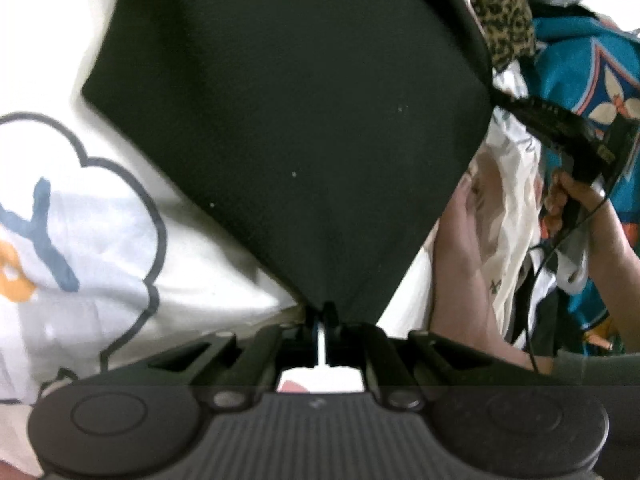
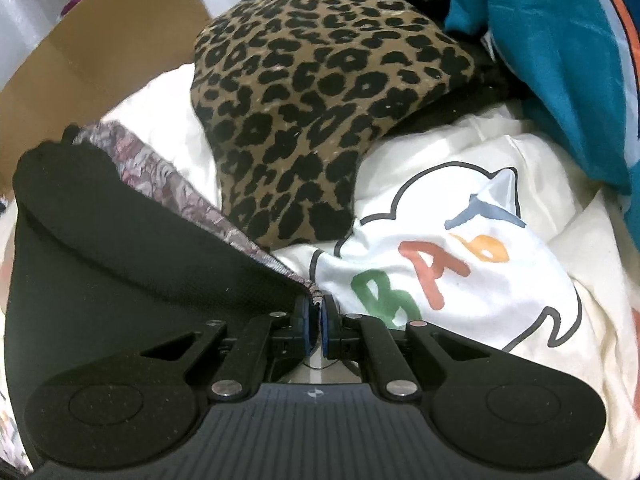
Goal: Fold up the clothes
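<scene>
Step in hand: mid-fold, by the look of it; black garment [image 1: 288, 128] lifted and stretched between both tools, one corner in each.
Left gripper [image 1: 323, 312]: closed on a pointed corner of the black cloth, which fans upward from the pinch across most of the left wrist view.
Right gripper [image 2: 317, 308]: closed on a hemmed corner, where a grey-pink patterned underside [image 2: 168, 184] shows along the turned edge.
Right hand [image 1: 576, 196]: seen from the left wrist view, wrapped round its tool's handle, cable trailing down.
Where the garment is: in the air over a cream T-shirt with a cloud-and-letters print [image 2: 440, 264], not laid flat on anything.
Next move, as judged: both corners carried together toward a bare patch, cloth kept taut, then lowered so one half lands on the other; corners to be matched before either pinch lets go.
Edges: near hem running straight between the two pinches; far edge of the black cloth hidden behind its own drape.
Crowding: leopard-print garment [image 2: 320, 112] just beyond, touching the cream shirt; teal printed garment [image 2: 560, 60] at the right; cardboard box flap [image 2: 100, 60] at the left.
Open room: little; nearly all surface covered with loose clothes, so snagging a neighbour seems the main risk.
</scene>
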Demonstrator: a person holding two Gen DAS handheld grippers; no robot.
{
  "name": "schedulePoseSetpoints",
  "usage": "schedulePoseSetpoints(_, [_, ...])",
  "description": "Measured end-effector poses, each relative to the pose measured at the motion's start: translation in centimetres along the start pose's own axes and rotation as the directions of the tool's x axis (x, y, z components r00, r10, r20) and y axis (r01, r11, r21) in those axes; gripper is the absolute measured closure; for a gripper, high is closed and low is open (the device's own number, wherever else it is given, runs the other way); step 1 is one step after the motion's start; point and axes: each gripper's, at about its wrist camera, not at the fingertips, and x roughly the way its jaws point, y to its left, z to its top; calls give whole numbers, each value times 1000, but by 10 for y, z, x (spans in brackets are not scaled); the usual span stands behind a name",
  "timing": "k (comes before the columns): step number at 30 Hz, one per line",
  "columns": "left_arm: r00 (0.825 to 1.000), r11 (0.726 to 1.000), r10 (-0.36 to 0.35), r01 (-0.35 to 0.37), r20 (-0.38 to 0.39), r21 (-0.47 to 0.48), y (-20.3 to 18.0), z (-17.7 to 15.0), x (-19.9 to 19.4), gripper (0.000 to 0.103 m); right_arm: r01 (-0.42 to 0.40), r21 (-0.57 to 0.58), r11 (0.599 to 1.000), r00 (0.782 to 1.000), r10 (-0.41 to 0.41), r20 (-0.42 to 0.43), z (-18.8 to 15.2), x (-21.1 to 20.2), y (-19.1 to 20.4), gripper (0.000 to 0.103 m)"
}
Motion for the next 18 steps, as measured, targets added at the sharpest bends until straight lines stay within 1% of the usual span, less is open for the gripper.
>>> schedulePoseSetpoints(1, [1000, 1000, 17, -17, -13, 9, -3, 2, -3, 92, 0, 7, 1000, 1000, 0, 9, -1, 0, -2, 86])
schedulePoseSetpoints(2, [999, 999, 35, -34, -26, 17, -6, 4, -6, 90, 2, 18, 1000, 1000, -3, 18, -2, 1, -4, 81])
schedulePoseSetpoints(4, [996, 996, 81, -79, -47, 30, -10, 10, -16, 84, -3, 53, 999, 999, 1, 35, -6, 0, -6, 78])
schedulePoseSetpoints(5, [993, 994, 106, -105, -56, 32, -12, 14, -21, 82, -4, 68, 998, 999, 1, 42, -7, -1, -7, 76])
schedulePoseSetpoints(7, [986, 988, 154, -151, -70, 42, -19, 21, -31, 81, -10, 95, 995, 999, 5, 49, -8, -2, -7, 75])
schedulePoseSetpoints(8, [982, 984, 172, -168, -75, 51, -23, 25, -36, 79, -14, 109, 994, 999, 8, 52, -9, -3, -8, 74])
schedulePoseSetpoints(10, [974, 976, 212, -208, -77, 65, -29, 31, -46, 68, -20, 133, 991, 998, 12, 59, -9, -5, -9, 73])
schedulePoseSetpoints(13, [967, 969, 243, -239, -80, 55, -37, 39, -57, 67, -25, 147, 989, 996, 12, 90, -13, -15, -10, 70])
schedulePoseSetpoints(15, [962, 965, 259, -255, -83, 53, -43, 46, -63, 67, -44, 166, 985, 993, 25, 114, -15, -22, -11, 70])
schedulePoseSetpoints(18, [955, 956, 293, -292, -52, 15, -54, 62, -71, 66, -78, 165, 983, 990, 57, 128, -16, -31, -11, 68])
